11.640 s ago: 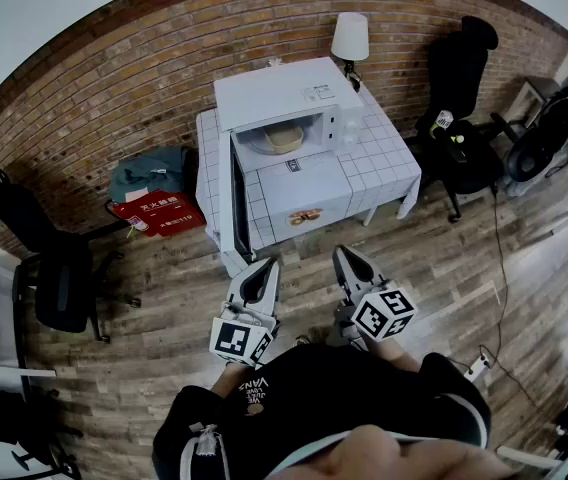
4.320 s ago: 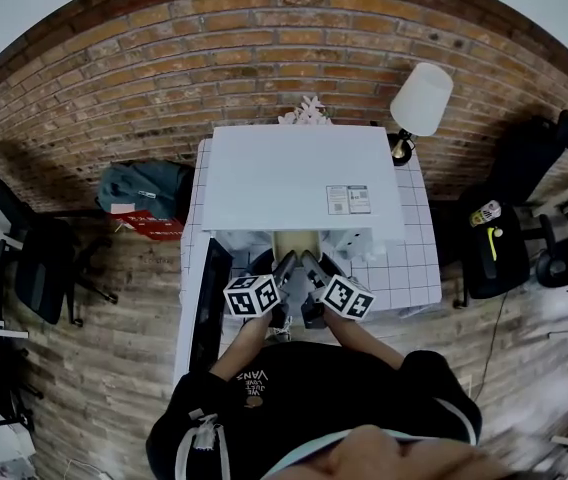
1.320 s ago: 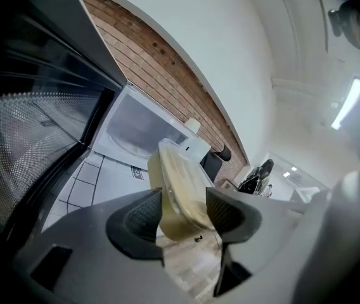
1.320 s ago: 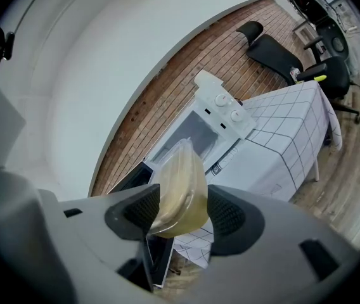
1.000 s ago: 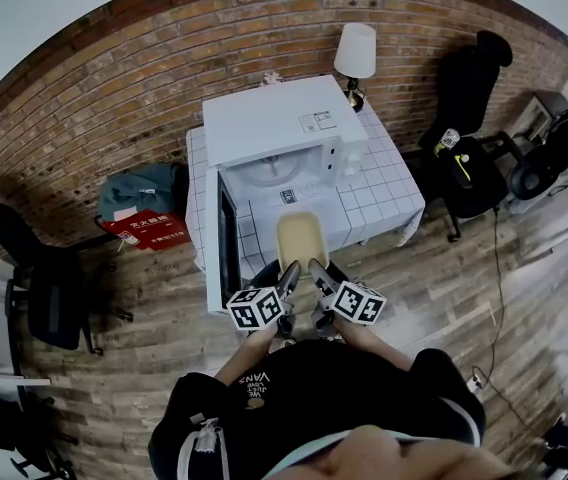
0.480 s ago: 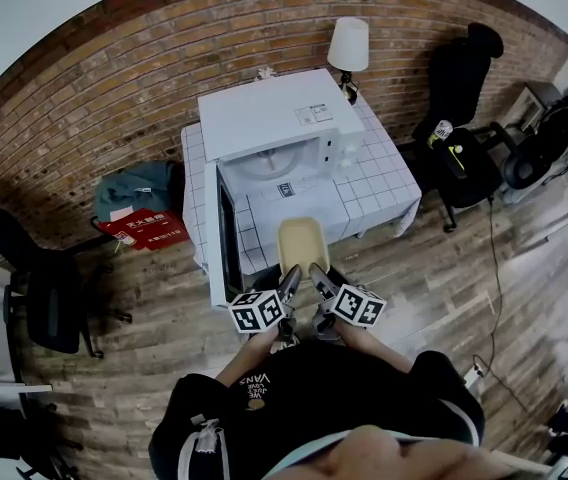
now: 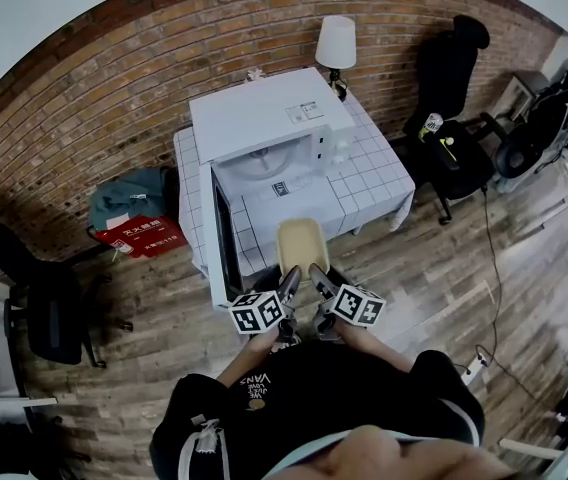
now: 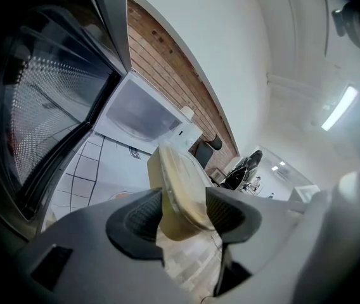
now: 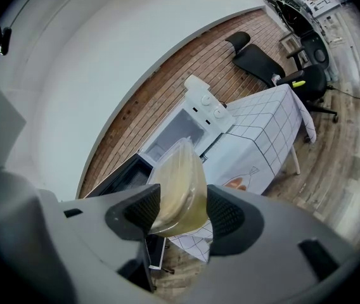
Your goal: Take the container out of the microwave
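A tan lidded container (image 7: pixel 302 245) hangs in the air in front of the table, clear of the white microwave (image 7: pixel 264 118). My left gripper (image 7: pixel 290 277) is shut on its near left edge and my right gripper (image 7: pixel 316 273) on its near right edge. In the left gripper view the container (image 8: pixel 179 192) stands on edge between the ribbed pads. The right gripper view shows the container (image 9: pixel 178 189) pressed between the pads in the same way. The microwave door (image 7: pixel 221 236) hangs open to the left, and its cavity (image 7: pixel 264 163) holds only the turntable.
The microwave stands on a small table with a white tiled cloth (image 7: pixel 364 173). A lamp (image 7: pixel 335 43) is behind it. A teal bag (image 7: pixel 129 193) and a red package (image 7: pixel 141 238) lie on the floor at left. Black chairs (image 7: pixel 444 118) stand to the right, another (image 7: pixel 49 308) to the left.
Both grippers and the container have drawn a little further back from the microwave, which now sits further up and left in the head view. The grip looks unchanged.
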A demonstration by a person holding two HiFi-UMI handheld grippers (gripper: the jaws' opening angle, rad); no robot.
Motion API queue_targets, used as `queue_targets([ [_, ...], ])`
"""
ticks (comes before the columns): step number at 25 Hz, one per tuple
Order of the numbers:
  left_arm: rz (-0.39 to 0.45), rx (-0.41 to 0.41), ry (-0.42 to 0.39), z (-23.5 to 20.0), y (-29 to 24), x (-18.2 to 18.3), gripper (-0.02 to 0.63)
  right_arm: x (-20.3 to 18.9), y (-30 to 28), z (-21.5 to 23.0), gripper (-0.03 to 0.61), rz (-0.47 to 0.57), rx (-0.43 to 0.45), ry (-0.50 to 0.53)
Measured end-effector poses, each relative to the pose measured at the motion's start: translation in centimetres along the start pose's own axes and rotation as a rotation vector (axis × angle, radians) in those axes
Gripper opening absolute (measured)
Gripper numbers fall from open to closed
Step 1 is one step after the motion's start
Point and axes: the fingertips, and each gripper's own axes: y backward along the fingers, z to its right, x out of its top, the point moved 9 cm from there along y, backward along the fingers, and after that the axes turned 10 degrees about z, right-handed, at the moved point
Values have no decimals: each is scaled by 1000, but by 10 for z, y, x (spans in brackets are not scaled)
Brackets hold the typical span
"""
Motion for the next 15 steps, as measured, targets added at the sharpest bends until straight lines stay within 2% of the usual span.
queue_targets([
  [15,1,-18,-11,0,5,6,221,-4,4,-8,224,20,-9,-13],
])
